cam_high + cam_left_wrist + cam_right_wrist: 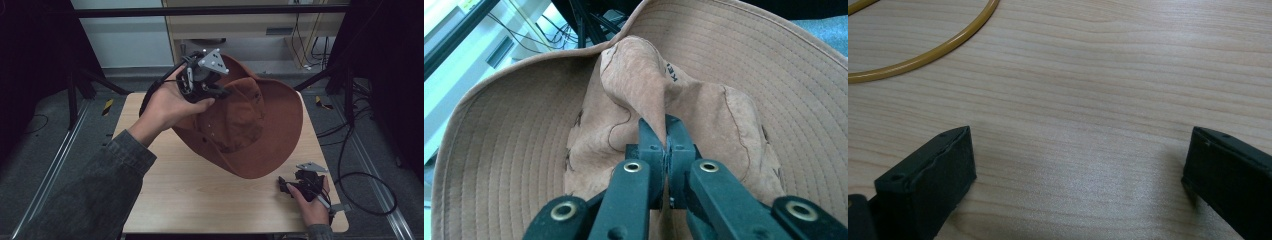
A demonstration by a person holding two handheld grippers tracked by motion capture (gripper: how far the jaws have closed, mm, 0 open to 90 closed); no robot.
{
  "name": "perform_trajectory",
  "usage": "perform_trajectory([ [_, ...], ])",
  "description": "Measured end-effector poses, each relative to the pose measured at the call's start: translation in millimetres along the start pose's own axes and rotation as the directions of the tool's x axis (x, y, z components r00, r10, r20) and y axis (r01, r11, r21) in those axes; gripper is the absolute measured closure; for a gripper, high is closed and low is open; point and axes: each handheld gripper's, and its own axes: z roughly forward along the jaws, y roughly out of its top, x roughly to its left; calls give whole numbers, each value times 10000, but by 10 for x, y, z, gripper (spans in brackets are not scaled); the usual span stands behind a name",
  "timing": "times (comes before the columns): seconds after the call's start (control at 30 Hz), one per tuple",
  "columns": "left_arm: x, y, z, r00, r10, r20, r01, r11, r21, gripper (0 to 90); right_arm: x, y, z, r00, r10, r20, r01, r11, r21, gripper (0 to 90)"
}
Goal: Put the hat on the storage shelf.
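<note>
Your left tool (223,91), clamped on a fold of the hat's (250,127) crown, holds the hat tilted over the worktop's (200,195) middle and far half, blocking passage there; its lower brim hangs just beside your right tool (292,186). The near-left worktop lies bare beneath your left forearm. Between the right tool's wide-apart jaws lies bare wood; a yellow cord (923,55) curves beyond them
</note>
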Motion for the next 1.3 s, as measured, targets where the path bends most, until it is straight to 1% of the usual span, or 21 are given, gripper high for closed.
perform_trajectory([
  [0.03, 0, 0, 0, 10000, 0, 0, 0, 10000, 0, 885, 0, 0, 0, 10000, 0, -3, 0, 10000, -1, 5],
  [0.13, 9, 50, 92, 9999, -88, 51, 88, 10000, 17, 885, 0, 0, 0, 10000, 0, -4, 0, 10000, 0, 5],
  [0.3, 11, 108, 167, 9999, -58, 97, 58, 10000, 13, 884, 1, 0, -1, 10000, 7, 1, -7, 10000, 8, 5],
  [0.33, 2, 137, 208, 9999, -82, 137, 82, 10000, -22, 885, 0, 0, -1, 10000, -4, -21, 4, 10000, 4, 5],
  [0.47, -27, 197, 281, 9997, 49, 245, -50, 10000, 50, 885, 0, -1, 0, 10000, -6, -21, 6, 10000, 1, 5],
  [0.5, -27, 197, 281, 9997, 49, 245, -50, 10000, 50, 885, 0, -1, 0, 10000, -6, -21, 6, 10000, 1, 5],
  [0.53, -34, 222, 321, 9996, 53, 285, -54, 10000, 39, 885, 0, 0, 0, 10000, -2, -22, 2, 10000, 1, 5],
  [0.57, -34, 222, 321, 9996, 53, 285, -54, 10000, 39, 885, 0, 0, 0, 10000, -2, -18, 2, 10000, 1, 5],
  [0.6, -37, 240, 361, 9994, 52, 342, -53, 10000, 29, 885, 0, 0, 0, 10000, -2, -22, 2, 10000, 0, 4],
  [0.67, -36, 248, 389, 9993, 50, 361, -51, 10000, 16, 885, 0, 0, 0, 10000, 1, -25, -1, 10000, 2, 5],
  [0.7, -33, 258, 421, 9993, 67, 374, -70, 9999, 91, 884, 0, 0, -1, 10000, -2, -24, 2, 10000, 1, 5],
  [0.9, -18, 268, 505, 9988, -122, 476, 118, 9999, 87, 884, 0, 0, 0, 10000, -4, -17, 4, 10000, 1, 5],
  [0.97, -16, 270, 543, 9987, -109, 490, 99, 9998, 194, 885, 0, 0, -1, 10000, -4, -27, 4, 10000, 1, 5],
  [1.0, -16, 264, 570, 9989, -135, 448, 124, 9996, 237, 884, -20, 1, -5, 9999, -152, -40, 152, 9999, -11, 5],
  [1.07, -8, 260, 585, 9990, -121, 434, 108, 9995, 309, 884, -20, 1, -5, 9999, -138, -30, 138, 9999, -13, 5],
  [1.17, 17, 249, 643, 9986, -235, 478, 221, 9993, 310, 884, -20, 1, -4, 9999, -136, -29, 136, 9999, -12, 5],
  [1.23, 25, 247, 661, 9984, -228, 517, 211, 9992, 334, 884, -20, 1, -5, 9999, -143, -35, 143, 9999, -9, 5],
  [1.3, 28, 237, 718, 9982, -221, 566, 193, 9986, 487, 884, -20, 1, -5, 9999, -139, -35, 139, 9999, -12, 5],
])
